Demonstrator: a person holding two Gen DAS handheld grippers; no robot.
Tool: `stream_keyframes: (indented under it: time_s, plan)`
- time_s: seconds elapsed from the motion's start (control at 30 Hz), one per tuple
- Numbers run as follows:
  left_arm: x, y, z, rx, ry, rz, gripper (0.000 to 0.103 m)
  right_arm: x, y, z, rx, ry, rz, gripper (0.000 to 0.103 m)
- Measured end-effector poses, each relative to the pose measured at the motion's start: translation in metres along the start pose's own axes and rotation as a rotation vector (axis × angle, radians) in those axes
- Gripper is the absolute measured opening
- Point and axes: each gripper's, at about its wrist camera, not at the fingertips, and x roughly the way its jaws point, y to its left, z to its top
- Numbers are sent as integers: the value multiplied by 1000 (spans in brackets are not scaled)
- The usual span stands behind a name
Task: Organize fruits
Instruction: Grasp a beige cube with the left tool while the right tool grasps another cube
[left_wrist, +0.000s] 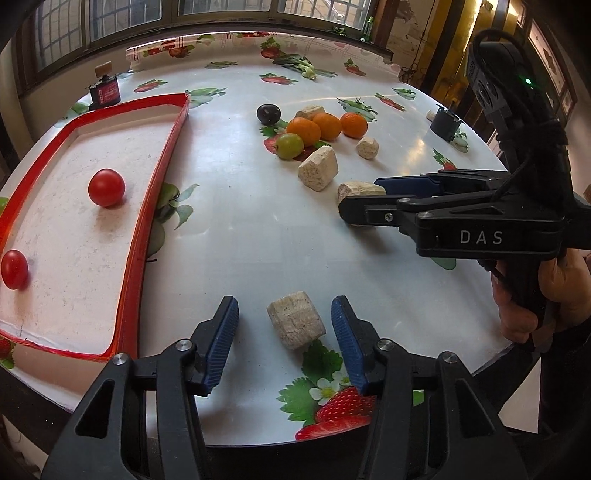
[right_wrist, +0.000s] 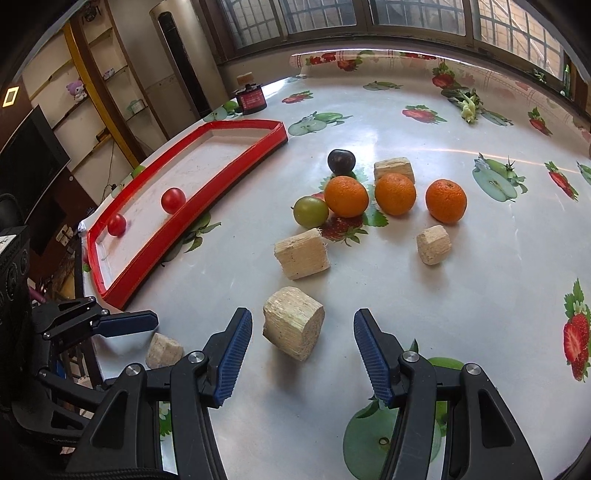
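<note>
Two round red tomatoes (right_wrist: 173, 199) had already been placed in the shallow red-rimmed tray (right_wrist: 236, 170) along the left edge of the round table (right_wrist: 480, 288), one (left_wrist: 106, 187) near its middle and one (left_wrist: 14, 268) toward its near end. The rest was judged to be left: three orange mandarins (right_wrist: 395, 194), a green round fruit (right_wrist: 311, 211) and a dark purple plum (right_wrist: 341, 161) were seen clustered together mid-table, well apart from the tray. Five pale, fibrous cut chunks — possibly sugarcane — were scattered around and in front of that cluster.

The left gripper (left_wrist: 284, 332) was held wide open near the table's front edge, with one pale chunk (left_wrist: 295, 319) lying between its blue ribbed fingers (left_wrist: 225, 328) but touched by neither. The right gripper (right_wrist: 303, 350) was likewise spread wide around a larger pale chunk (right_wrist: 293, 326); a clear gap was seen on both sides. Nothing was gripped by either tool, so the task was judged barely under way.
</note>
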Motion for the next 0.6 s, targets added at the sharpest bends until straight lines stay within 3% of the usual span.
stream_keyframes:
  time_s: [0.07, 0.1, 0.17, 0.2, 0.6]
  plan:
    - [1, -2, 1, 15, -6, -11, 28, 5, 3, 1, -15, 10, -10, 58]
    - [2, -3, 1, 19, -9, -15, 29, 8, 5, 1, -23, 16, -19, 56]
    - [2, -5, 2, 34, -12, -12, 28, 11, 8, 0, -42, 17, -40, 39]
    - [2, -5, 2, 37, -11, -12, 28, 10, 8, 0, -45, 19, -36, 36]
    - [-24, 11, 17, 15, -77, 19, 28, -16, 8, 7, -32, -45, -3, 36]
